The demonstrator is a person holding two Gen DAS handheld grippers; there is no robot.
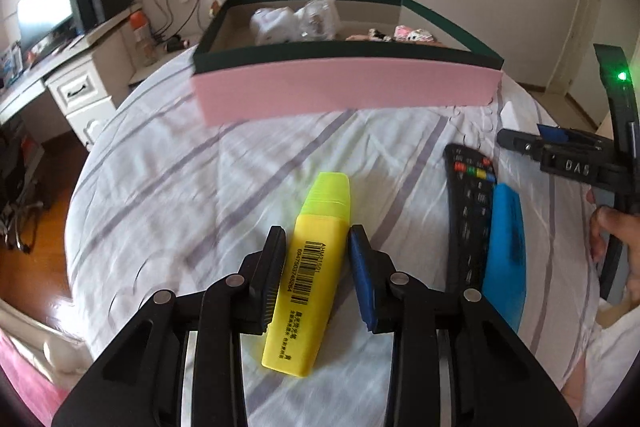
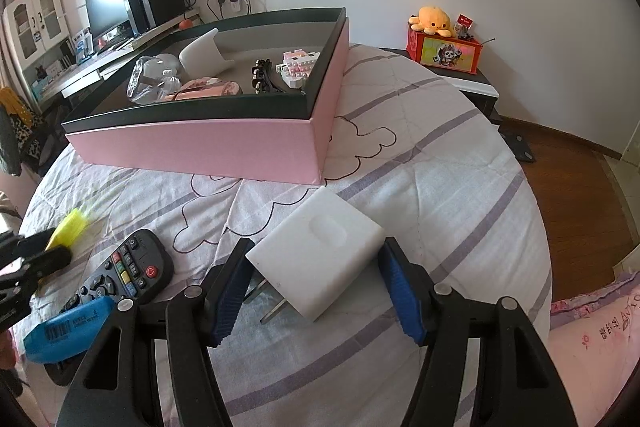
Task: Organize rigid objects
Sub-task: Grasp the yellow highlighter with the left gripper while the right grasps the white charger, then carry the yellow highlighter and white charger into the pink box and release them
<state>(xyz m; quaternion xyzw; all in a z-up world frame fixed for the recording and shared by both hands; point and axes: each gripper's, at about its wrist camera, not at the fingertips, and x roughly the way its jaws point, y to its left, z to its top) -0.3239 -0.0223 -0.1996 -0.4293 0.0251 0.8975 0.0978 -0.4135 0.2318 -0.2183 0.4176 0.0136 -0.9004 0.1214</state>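
Brightness: both views were evenly and fairly brightly lit by soft daylight; the white walls read pale and clean.
Glare: the monitor (image 1: pixel 42 13) was blown out to white in the left wrist view, and the wooden floor (image 1: pixel 44 301) carried a bright sheen.
Shadows: soft and faint; a weak one lay under the pink box (image 2: pixel 200 149).
Blur: the left wrist view was smeared by motion, worst on the bedsheet (image 1: pixel 168 187); the right wrist view was sharp, apart from the blurred yellow highlighter (image 2: pixel 72 223).
Distortion: strong fisheye bending, with dark vignetted corners.
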